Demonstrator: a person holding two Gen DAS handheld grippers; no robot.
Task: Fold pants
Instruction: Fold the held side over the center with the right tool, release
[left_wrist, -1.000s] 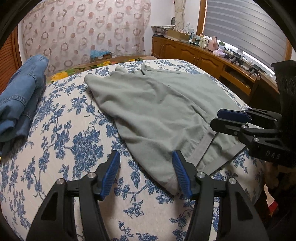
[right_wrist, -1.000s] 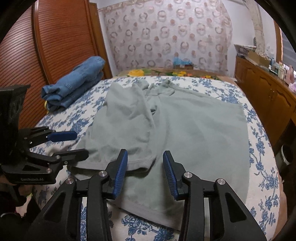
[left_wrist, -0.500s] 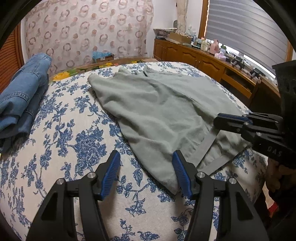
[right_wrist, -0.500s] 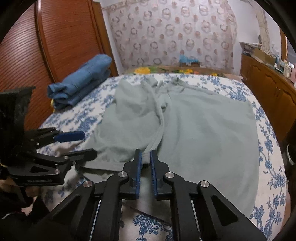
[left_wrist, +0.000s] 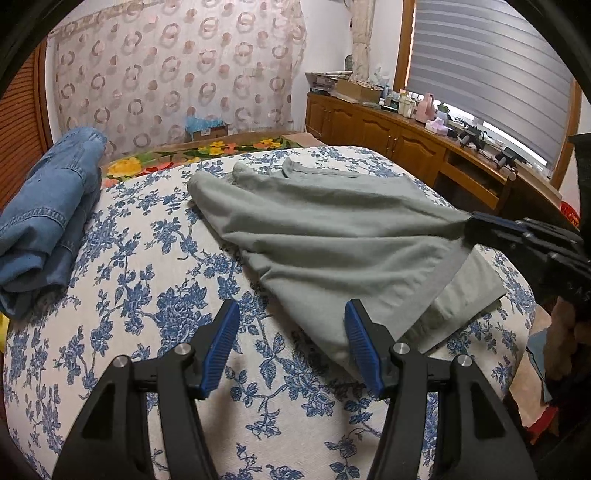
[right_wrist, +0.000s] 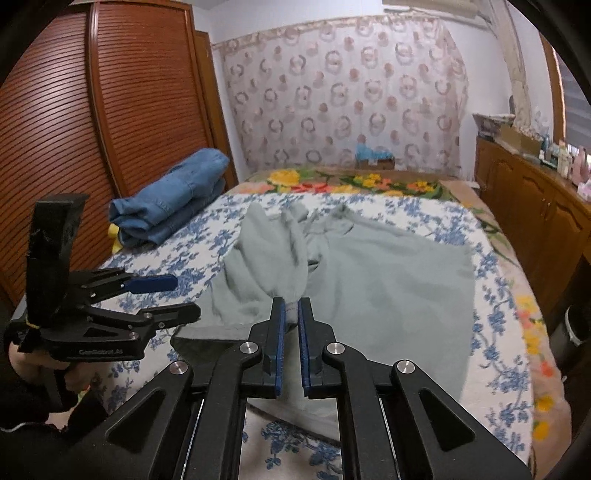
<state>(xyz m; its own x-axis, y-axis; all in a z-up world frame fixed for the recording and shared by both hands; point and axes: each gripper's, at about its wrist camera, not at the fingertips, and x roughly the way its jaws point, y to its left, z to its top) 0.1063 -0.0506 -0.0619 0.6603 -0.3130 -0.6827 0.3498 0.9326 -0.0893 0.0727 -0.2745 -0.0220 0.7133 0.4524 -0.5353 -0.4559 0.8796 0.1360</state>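
1. While the grey-green pants lie across the middle of the bed, one edge of the fabric is pinched up off the cover, so a fold rises in a taut ridge toward the right gripper.
2. That right gripper has its blue pads drawn close together on this raised edge; in the left wrist view its tip meets the cloth where the creases run together.
3. Under the lifted part, the near hem of the pants lies flat, close to the near edge of the bed.
4. At the left side, the left gripper has its fingers spread wide with nothing between them; its right pad is just beside the near corner of the pants.
5. Between the left border of the pants and the folded jeans lies a broad strip of bare floral cover.
6. On the right, the pants reach near the bed's edge, and a wooden cabinet stands beyond a narrow gap.
7. Behind the jeans is a slatted wardrobe door.
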